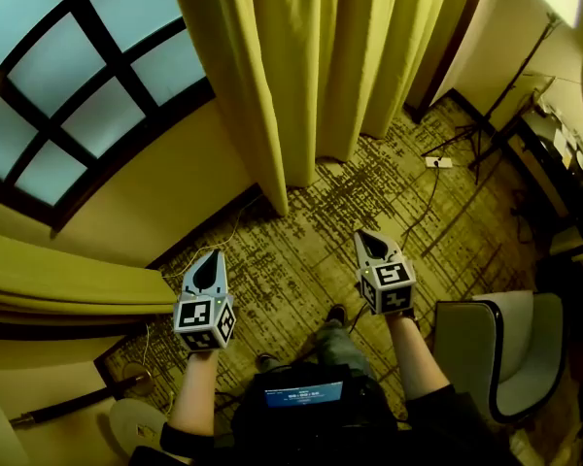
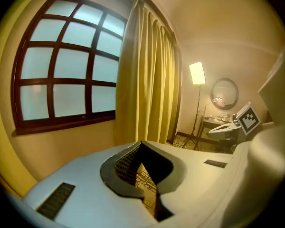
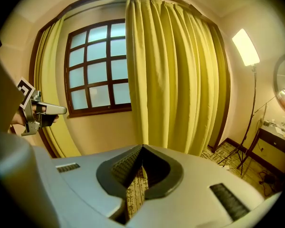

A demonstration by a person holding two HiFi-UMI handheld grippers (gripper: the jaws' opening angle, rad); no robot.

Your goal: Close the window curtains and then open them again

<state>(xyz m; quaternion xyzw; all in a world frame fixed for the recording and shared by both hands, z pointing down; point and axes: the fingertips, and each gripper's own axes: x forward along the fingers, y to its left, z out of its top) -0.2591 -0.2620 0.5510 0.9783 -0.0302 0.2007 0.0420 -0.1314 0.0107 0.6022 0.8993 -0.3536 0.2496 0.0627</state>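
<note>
Forearms (image 1: 196,388) reach out from the bottom edge over the patterned carpet (image 1: 301,246). The left gripper (image 1: 214,256) and right gripper (image 1: 363,236) each have their fingers pressed together on nothing. One yellow curtain (image 1: 301,56) hangs gathered beyond them, right of the window (image 1: 68,66). The other curtain (image 1: 58,289) is bunched at the near left, close to the left gripper. The glass between the curtains is uncovered. A grey chair (image 1: 510,352) stands at the near right.
</note>
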